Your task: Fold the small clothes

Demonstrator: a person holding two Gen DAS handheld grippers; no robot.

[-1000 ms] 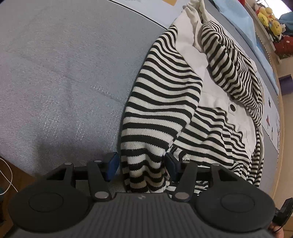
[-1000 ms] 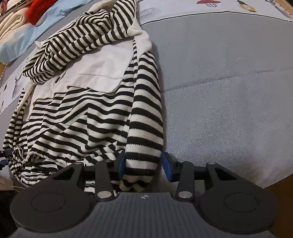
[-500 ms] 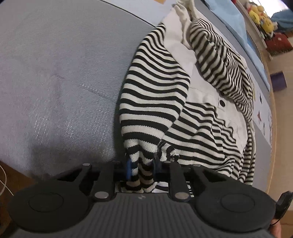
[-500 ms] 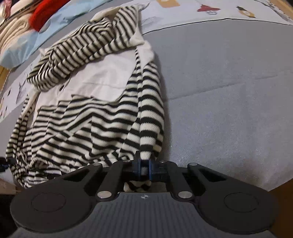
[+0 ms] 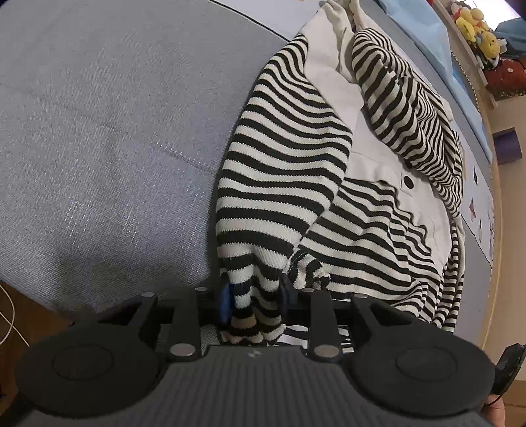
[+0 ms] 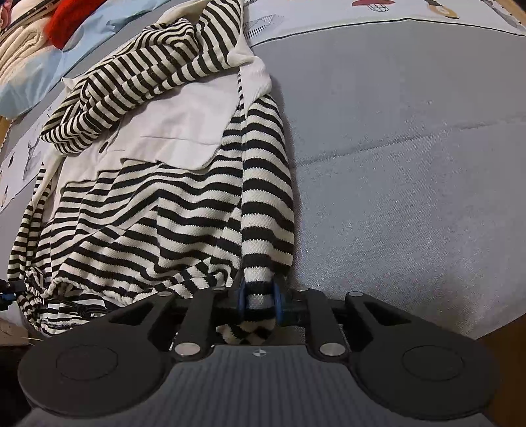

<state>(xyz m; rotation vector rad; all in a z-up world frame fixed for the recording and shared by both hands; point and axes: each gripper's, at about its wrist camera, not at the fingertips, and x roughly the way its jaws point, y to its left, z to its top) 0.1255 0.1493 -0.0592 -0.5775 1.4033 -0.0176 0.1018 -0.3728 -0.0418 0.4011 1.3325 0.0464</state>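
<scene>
A black-and-white striped sweater (image 5: 378, 230) with a white front panel lies spread on the grey bed cover (image 5: 115, 131). My left gripper (image 5: 253, 295) has one striped sleeve (image 5: 282, 170) bunched between its jaws at the cuff. The jaws are opening slightly, with the pads still on the cloth. In the right wrist view the same sweater (image 6: 148, 213) lies to the left. My right gripper (image 6: 259, 295) pinches the other sleeve (image 6: 266, 184) just above its cuff. Its jaws are also opening a little, and the blue pads (image 6: 242, 295) still press the fabric.
Grey bed cover (image 6: 411, 164) stretches wide beside each sleeve. Plush toys (image 5: 476, 23) and a blue cloth (image 5: 437, 42) lie at the far edge. A red garment (image 6: 65, 16) and a cream knit (image 6: 19, 49) sit at the far left. The wooden bed edge (image 5: 19, 315) runs close below.
A second ago both grippers stood open around the sleeve cuffs. They closed tight on the cuffs, then widened slightly. Neither hand has shifted.
</scene>
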